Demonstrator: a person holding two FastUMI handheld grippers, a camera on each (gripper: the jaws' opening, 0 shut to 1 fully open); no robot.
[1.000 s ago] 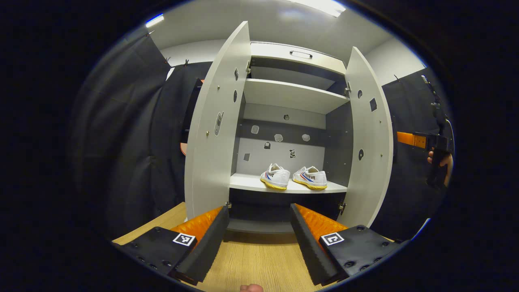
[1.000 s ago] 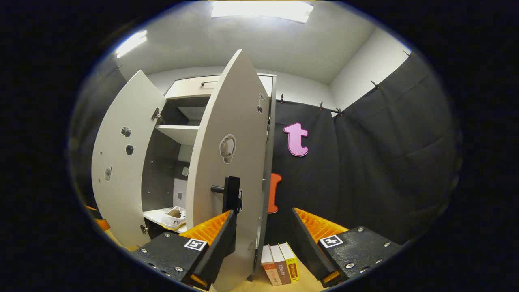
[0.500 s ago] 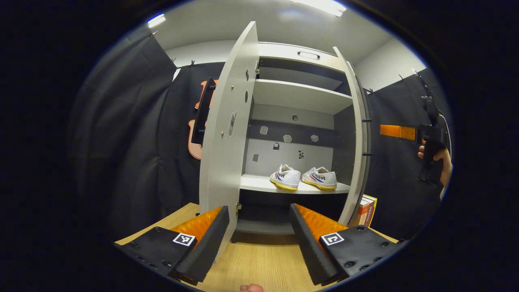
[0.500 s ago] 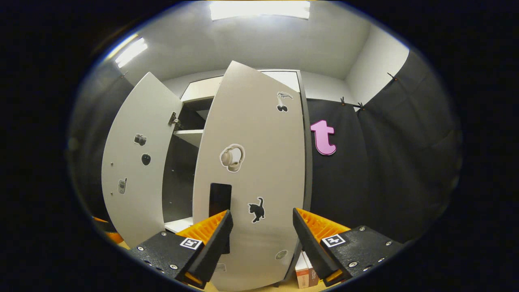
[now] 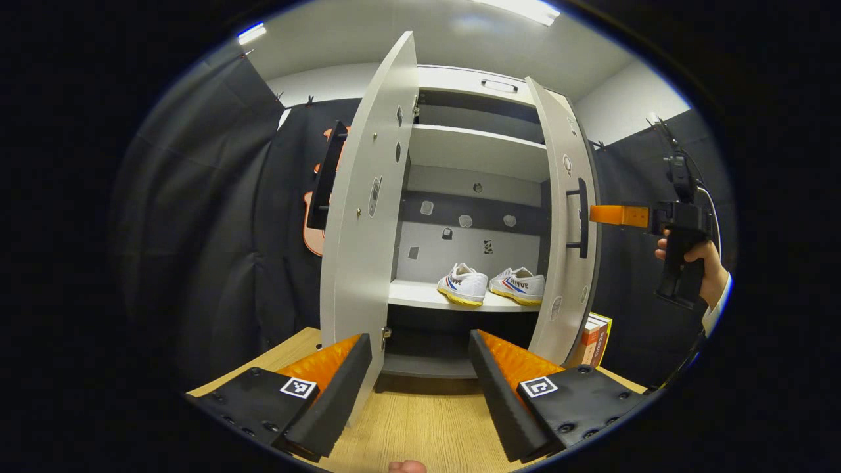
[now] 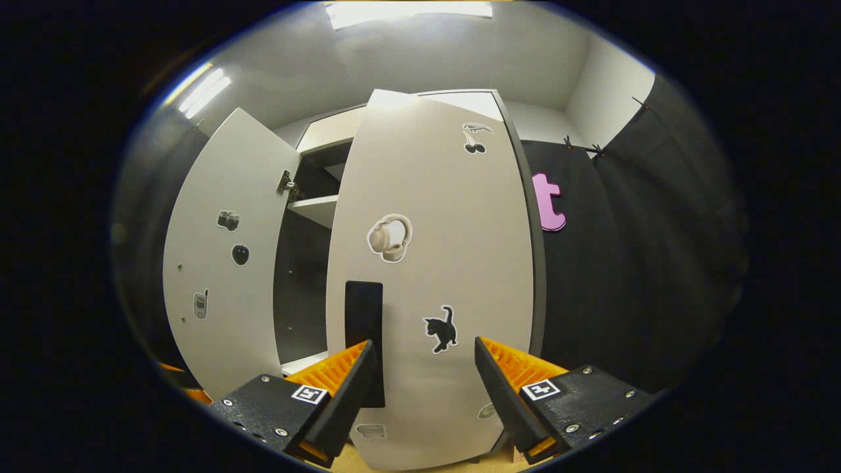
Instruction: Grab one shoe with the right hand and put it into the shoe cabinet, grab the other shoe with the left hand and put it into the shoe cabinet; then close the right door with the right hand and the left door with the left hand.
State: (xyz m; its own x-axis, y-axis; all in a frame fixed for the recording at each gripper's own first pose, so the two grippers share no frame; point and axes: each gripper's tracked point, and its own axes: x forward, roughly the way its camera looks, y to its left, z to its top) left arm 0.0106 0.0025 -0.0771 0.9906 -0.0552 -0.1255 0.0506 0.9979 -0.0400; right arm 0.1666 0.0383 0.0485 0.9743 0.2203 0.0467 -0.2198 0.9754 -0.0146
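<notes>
Two white shoes [image 5: 463,286] [image 5: 520,285] stand side by side on the lower shelf [image 5: 420,297] of the shoe cabinet. The left door [image 5: 368,197] stands wide open. The right door [image 5: 564,230] is swung partway towards shut, its black handle [image 5: 581,217] facing outward. My right gripper [image 5: 608,215], held by a hand [image 5: 706,263], sits close to that door's outer face. In the right gripper view the right door [image 6: 447,263] and its handle [image 6: 363,328] are close in front of my open right gripper [image 6: 424,387]. My left gripper [image 5: 420,387] hangs open and empty before the cabinet.
A few books [image 5: 594,338] stand on the wooden floor [image 5: 420,427] against the cabinet's right side. An upper shelf [image 5: 473,148] is bare. The left door [image 6: 223,263] with stickers shows at the left in the right gripper view. Black cloth walls surround the cabinet.
The right door has swung from wide open to partway shut, with my right gripper following its outer face. The left gripper has shifted slightly; the left door stays open.
</notes>
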